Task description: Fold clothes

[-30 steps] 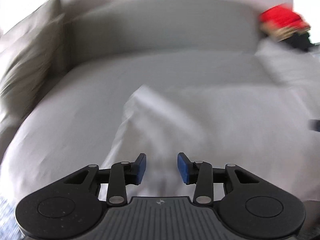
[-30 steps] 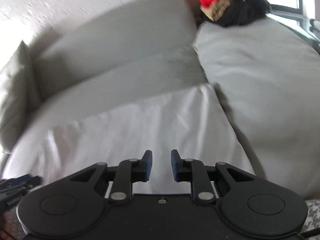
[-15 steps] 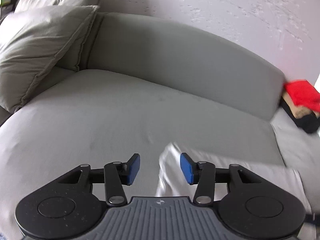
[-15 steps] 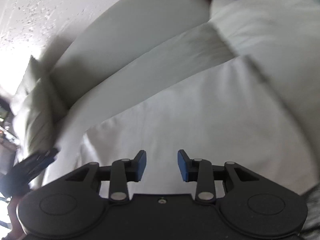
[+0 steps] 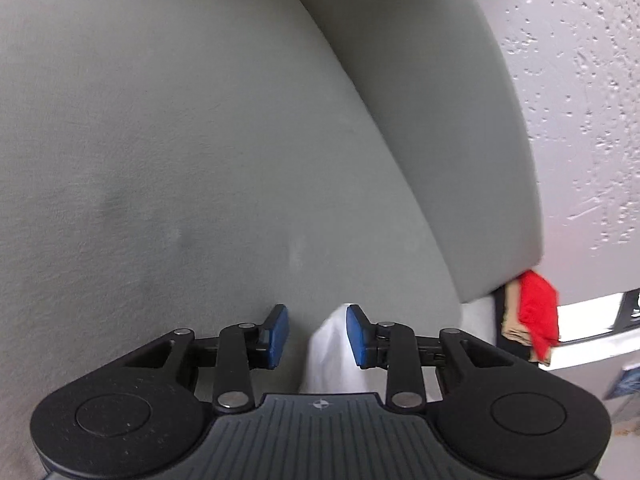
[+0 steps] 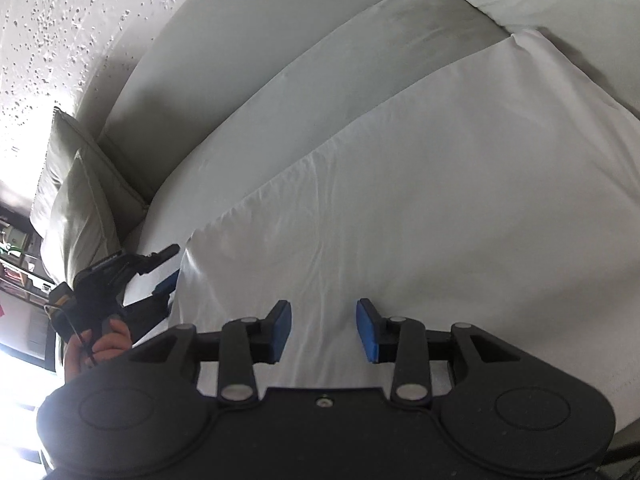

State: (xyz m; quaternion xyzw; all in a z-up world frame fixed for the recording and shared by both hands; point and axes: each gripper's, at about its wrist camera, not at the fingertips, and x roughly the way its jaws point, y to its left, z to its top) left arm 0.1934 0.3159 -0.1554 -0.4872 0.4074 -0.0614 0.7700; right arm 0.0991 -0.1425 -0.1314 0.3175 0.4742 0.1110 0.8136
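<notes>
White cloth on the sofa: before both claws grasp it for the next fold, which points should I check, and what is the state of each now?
1. Left claw open: ok.
2. Right claw open: ok.
3. White cloth lies spread flat on the sofa: ok, only light wrinkles.
4. Left claw lined up on the cloth's corner: ok, the corner sits between its fingers.
5. Right claw over the cloth's near edge: cannot tell, the edge is hidden under the claw.
6. Pile of other clothes away from the cloth: ok.
</notes>
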